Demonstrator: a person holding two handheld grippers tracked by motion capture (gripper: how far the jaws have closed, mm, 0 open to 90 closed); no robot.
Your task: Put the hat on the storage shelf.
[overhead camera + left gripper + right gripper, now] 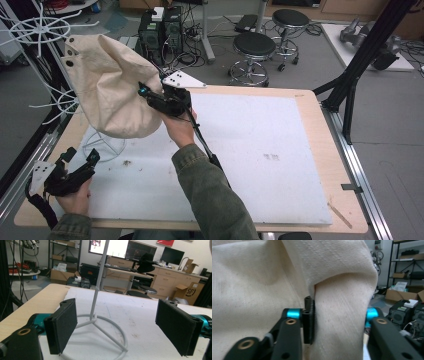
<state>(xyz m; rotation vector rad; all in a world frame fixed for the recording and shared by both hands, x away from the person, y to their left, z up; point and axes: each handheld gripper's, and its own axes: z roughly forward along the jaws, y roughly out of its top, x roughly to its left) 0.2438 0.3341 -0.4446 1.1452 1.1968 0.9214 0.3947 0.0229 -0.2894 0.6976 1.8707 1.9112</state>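
At seven o'clock my left gripper [80, 160] hovers wide open, empty. At eleven my right gripper [150, 95] pinches a fold of the cream bag [107, 90] against the white rack [96, 290]. One tug could tip it. Beyond, a carton [190, 292] reads "SF".

Bag: cream canvas bag [107, 92], dark eyelets along its upper left edge, hanging bunched and rumpled above the counter's far left corner.
Fold: a thick fold of cloth [339, 315] sits pinched, weave showing.
Stand: white wire stand [100, 322], ring base on the counter, thin post upright.
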